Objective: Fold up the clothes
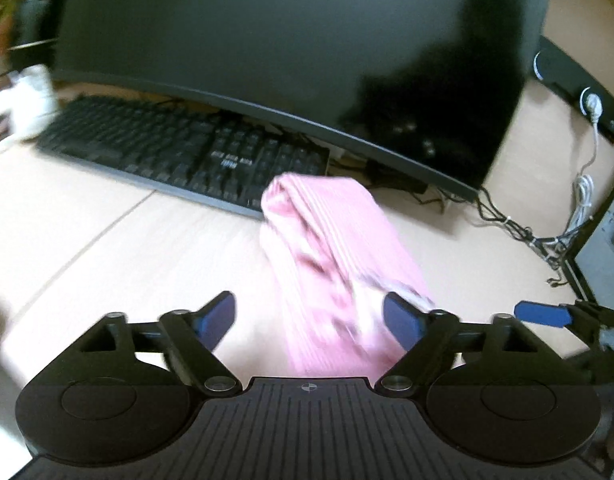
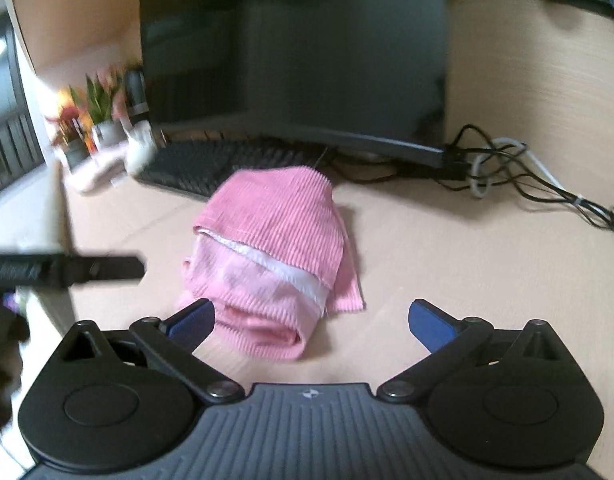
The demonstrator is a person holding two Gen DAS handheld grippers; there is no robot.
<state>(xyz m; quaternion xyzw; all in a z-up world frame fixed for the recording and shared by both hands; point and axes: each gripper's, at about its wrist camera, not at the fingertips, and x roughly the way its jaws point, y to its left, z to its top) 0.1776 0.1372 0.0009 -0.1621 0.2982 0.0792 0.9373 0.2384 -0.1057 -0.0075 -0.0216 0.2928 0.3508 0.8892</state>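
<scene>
A pink ribbed garment (image 1: 331, 248) lies folded in a loose bundle on the light wooden desk (image 1: 107, 248), just in front of the keyboard. My left gripper (image 1: 307, 298) is open wide, with the near end of the garment lying between its blue pads. The right pad (image 1: 403, 320) overlaps the cloth's edge, and neither pad presses on it. My right gripper (image 2: 311, 303) is also open wide, just short of the garment (image 2: 275, 232), whose white inner band (image 2: 287, 270) shows. Each gripper also appears at the edge of the other's view: the right gripper's blue fingertip (image 1: 543, 314) and the left gripper's dark finger (image 2: 99, 268).
A black keyboard (image 1: 179, 148) and a large dark monitor (image 1: 291, 40) stand behind the garment. Tangled cables (image 2: 527, 184) lie at the back right. Potted plants (image 2: 95, 108) and a white object (image 1: 31, 100) sit at the far left. A dark case (image 1: 603, 248) stands at the right.
</scene>
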